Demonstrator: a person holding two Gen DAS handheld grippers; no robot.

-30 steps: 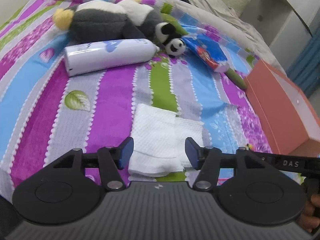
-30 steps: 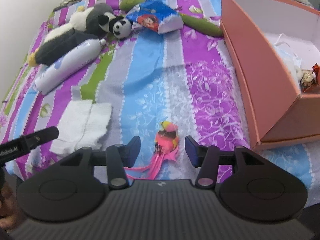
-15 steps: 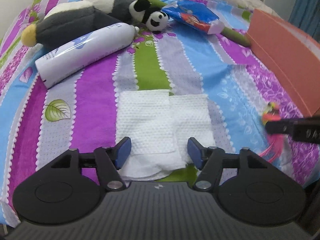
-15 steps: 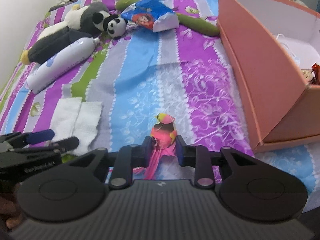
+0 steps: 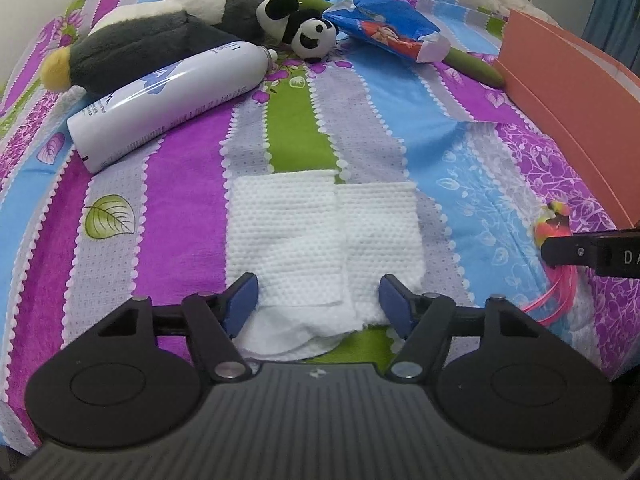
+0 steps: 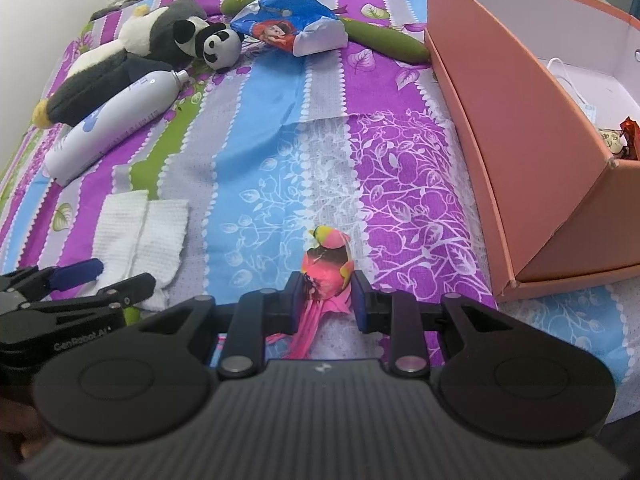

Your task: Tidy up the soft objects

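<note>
1. Two hand-held grippers work over a striped, leaf-printed bedsheet. The left gripper hangs low over a white waffle-weave cloth. Its jaws are apart and closing a little; the near edge of the cloth lies between the blue pads, and they do not press on it.
2. The right gripper is clamped on one small pink and yellow toy bird, whose pink tail feathers trail back under the jaws. The bird's head sticks out ahead of the fingers.
3. Writing: "GenRobot.AI" is printed on the left gripper's body as the right wrist view shows it. The right gripper's side, seen from the left wrist, shows only the letters "D A".
4. The cloth counts as one piece, folded into two overlapping panels, flat on the sheet.
5. Right of the bird stands one salmon-coloured cardboard box, open at the top. Inside it lie a blue face mask and a small wrapped item; these are too small to name further.
6. Farther off lies one white spray can on its side with blue print. Its lettering is too distorted to read.
7. Behind the can lies one large grey and white plush toy with a yellow tip. Beside it is one small panda plush.
8. At the far end lies one blue packet with a cartoon figure printed on it. It rests on one long green plush that reaches toward the box.
</note>
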